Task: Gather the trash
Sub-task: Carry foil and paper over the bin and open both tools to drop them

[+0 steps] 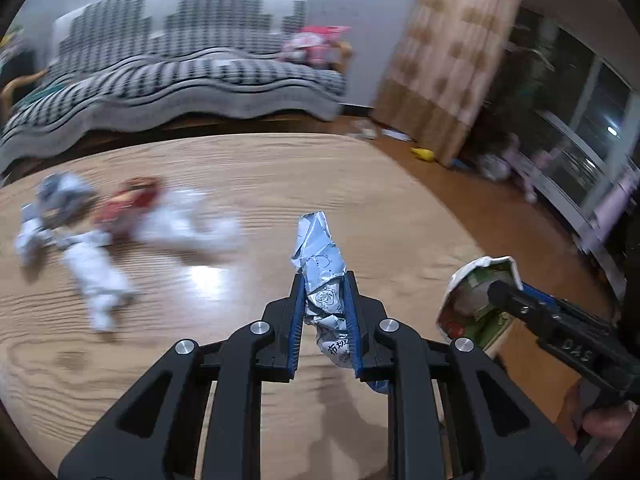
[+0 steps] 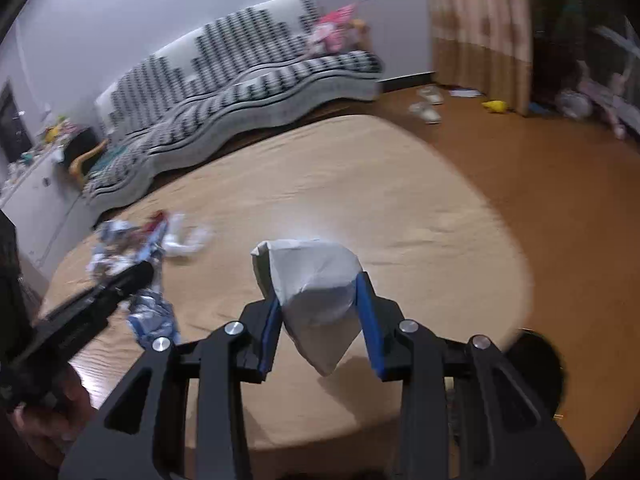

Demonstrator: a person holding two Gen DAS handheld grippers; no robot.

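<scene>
Silver wrapper (image 1: 322,276) pinched in left gripper (image 1: 325,280), crushed carton (image 2: 316,304) clamped in right gripper (image 2: 320,300), both held above wooden table (image 1: 248,184), more litter (image 1: 108,232) left on it.

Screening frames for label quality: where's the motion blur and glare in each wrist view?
Left wrist: the trash pile on the wooden table smears badly, a glare patch shines beside it, while the crumpled silver-blue foil wrapper in the left gripper stays sharp. Right wrist: the flattened grey paper carton in the right gripper is sharp, background softly blurred, fisheye bending the striped sofa.
</scene>
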